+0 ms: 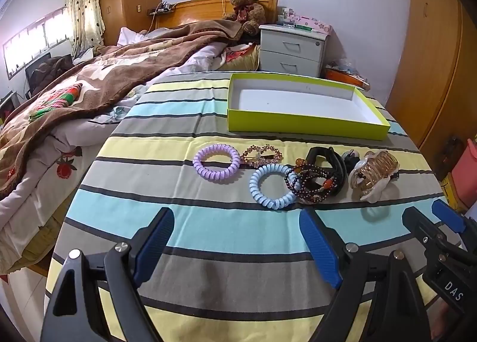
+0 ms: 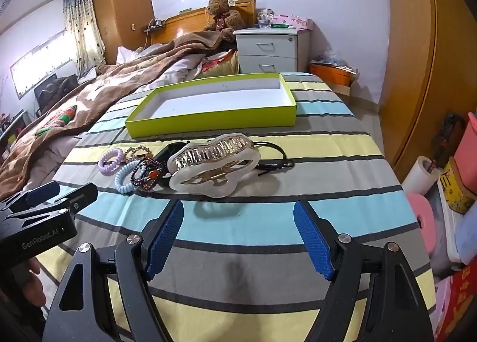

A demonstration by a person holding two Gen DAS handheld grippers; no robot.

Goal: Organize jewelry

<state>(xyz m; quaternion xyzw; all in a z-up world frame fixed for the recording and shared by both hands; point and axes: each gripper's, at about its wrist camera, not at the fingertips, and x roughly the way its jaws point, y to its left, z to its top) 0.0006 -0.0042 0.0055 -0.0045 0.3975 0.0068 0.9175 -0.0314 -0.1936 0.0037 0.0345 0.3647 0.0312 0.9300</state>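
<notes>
Jewelry lies in a loose row across the middle of the striped table (image 1: 208, 231), none of it yet in the lime-green box (image 1: 307, 128) that stands empty toward the far edge — so the sorting looks to be at its very start. From the left end of the row: a purple coil hair tie (image 1: 216, 163), a rhinestone barrette (image 1: 261, 156) just beside it, a blue coil hair tie (image 1: 273, 186) touching a heap of beaded bracelets (image 1: 310, 182), a black clip (image 1: 326, 160) behind those, and a large pearly claw clip (image 2: 213, 164) at the right end, with a thin black headband (image 2: 275, 152) behind it. Both tongs hover over the near edge, tilted downward; the left gripper (image 1: 238, 240) and the right gripper (image 2: 238, 233) each stand spread as wide as they go, with nothing between the blue pads. The claw clip sits straight ahead of the right gripper, so a sensible next move is to reach forward, close across its narrower width, lift, and carry it over the box's near wall — the bracelets, being tangled, may drag neighbours along
</notes>
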